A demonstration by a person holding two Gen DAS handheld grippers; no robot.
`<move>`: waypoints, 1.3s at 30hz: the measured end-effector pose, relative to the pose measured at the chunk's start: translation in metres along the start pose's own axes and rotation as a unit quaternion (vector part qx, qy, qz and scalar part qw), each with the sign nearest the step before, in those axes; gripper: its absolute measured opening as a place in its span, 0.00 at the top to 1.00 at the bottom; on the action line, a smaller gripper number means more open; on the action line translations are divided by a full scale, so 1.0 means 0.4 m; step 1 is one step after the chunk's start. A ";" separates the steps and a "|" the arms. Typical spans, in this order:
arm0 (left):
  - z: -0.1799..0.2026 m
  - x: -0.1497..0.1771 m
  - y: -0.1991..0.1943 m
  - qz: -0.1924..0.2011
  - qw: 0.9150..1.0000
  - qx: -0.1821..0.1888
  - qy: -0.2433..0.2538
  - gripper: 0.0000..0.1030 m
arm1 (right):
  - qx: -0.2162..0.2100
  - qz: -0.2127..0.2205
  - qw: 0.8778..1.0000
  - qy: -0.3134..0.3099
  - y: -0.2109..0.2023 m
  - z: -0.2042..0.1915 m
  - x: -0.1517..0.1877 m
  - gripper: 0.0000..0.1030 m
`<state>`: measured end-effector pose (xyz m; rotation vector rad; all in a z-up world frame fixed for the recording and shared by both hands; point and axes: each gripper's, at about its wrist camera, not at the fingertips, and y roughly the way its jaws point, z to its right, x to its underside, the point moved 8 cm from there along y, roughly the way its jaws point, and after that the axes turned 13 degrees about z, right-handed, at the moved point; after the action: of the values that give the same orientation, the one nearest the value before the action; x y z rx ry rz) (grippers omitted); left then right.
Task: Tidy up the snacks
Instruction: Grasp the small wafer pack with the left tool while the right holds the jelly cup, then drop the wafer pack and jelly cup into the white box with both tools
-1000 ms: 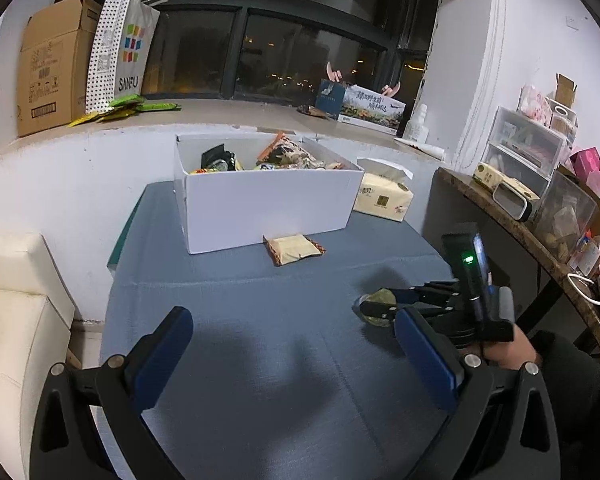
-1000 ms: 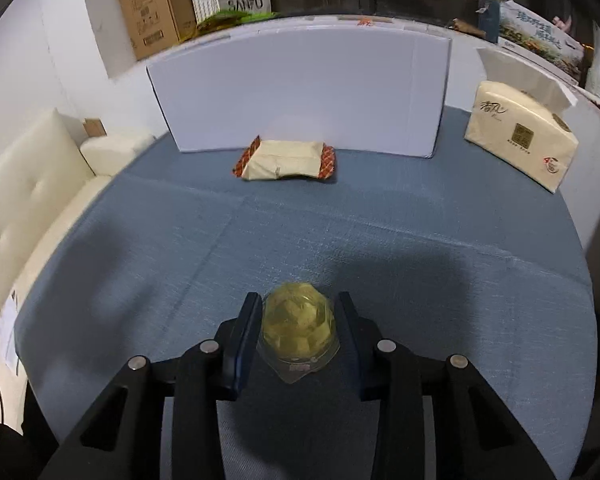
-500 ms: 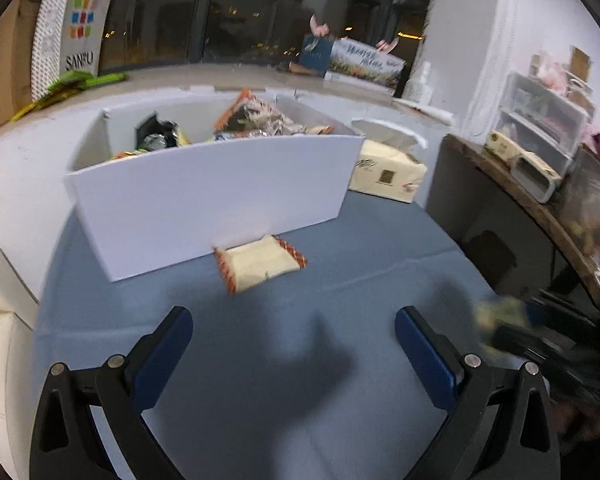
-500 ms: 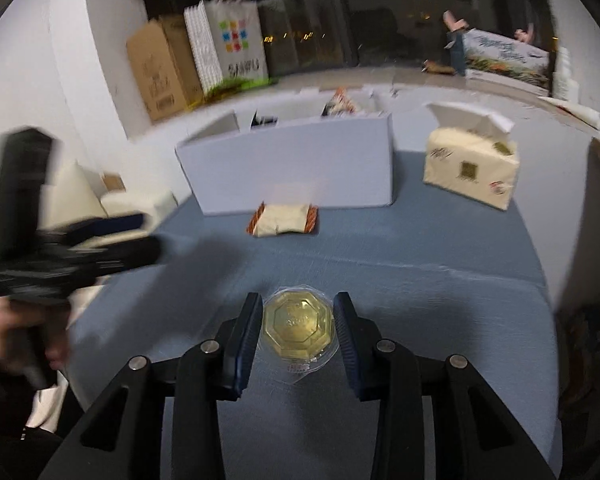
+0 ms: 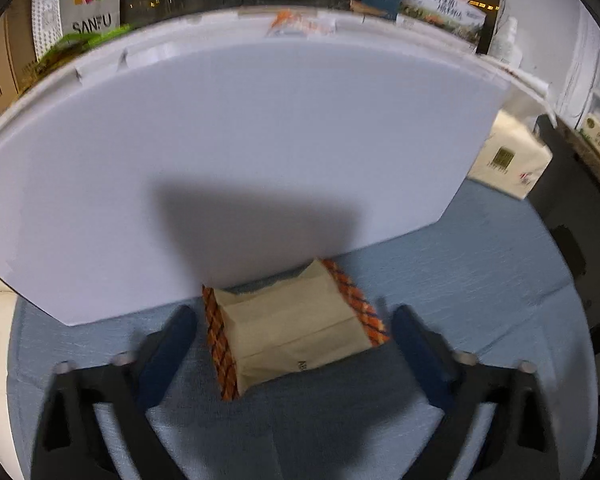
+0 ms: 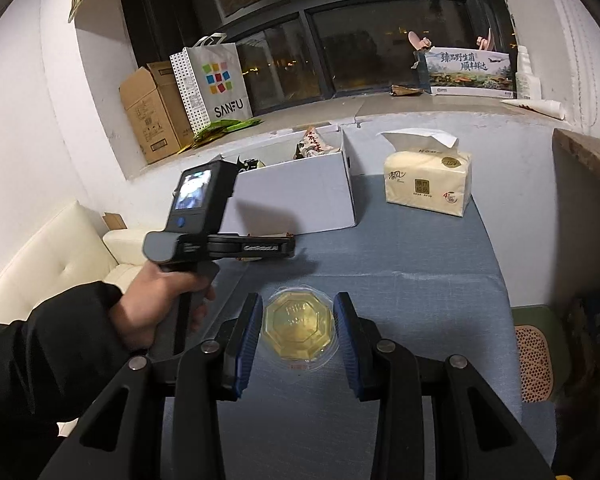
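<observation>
A beige snack packet (image 5: 296,328) with orange plaid ends lies flat on the blue tablecloth, right against the front wall of the white box (image 5: 240,152). My left gripper (image 5: 292,312) points down over it. Its jaws are closing, and the packet sits between the blue pads (image 5: 168,344) with a gap on each side. My right gripper (image 6: 298,300) is shut on a clear cup of yellow jelly (image 6: 299,326), held above the table. In the right wrist view the white box (image 6: 300,196) holds several snack bags.
A tissue pack (image 6: 426,182) stands right of the box. A person's hand (image 6: 160,304) and dark sleeve hold the left tool across the table's left side. A cream sofa (image 6: 48,256) lies beyond the left edge. A cardboard carton (image 6: 152,116) and a SANFU bag (image 6: 216,84) sit on the sill.
My left gripper has swung forward and down to the packet by the box, and its jaws have narrowed. My right gripper has risen and tilted up, with the jelly cup still in it.
</observation>
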<state>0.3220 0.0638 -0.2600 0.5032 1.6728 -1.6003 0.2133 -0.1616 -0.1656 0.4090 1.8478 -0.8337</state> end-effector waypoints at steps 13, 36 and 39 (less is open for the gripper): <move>-0.058 0.030 -0.182 0.052 0.996 0.071 0.002 0.72 | -0.015 -0.014 1.000 -0.015 0.023 -0.047 0.022 0.61; -0.183 -0.188 -0.577 0.233 0.965 0.116 -0.021 0.81 | -0.047 0.015 0.997 -0.060 0.155 -0.149 -0.189 0.61; -0.216 -0.263 -0.552 0.241 0.964 0.108 -0.025 0.81 | -0.054 0.023 0.997 -0.052 0.227 -0.152 -0.280 0.61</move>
<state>0.2069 0.1390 -0.0398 0.8962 1.2197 -1.4174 0.2757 -0.0445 -0.0825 0.3324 1.7703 -0.7074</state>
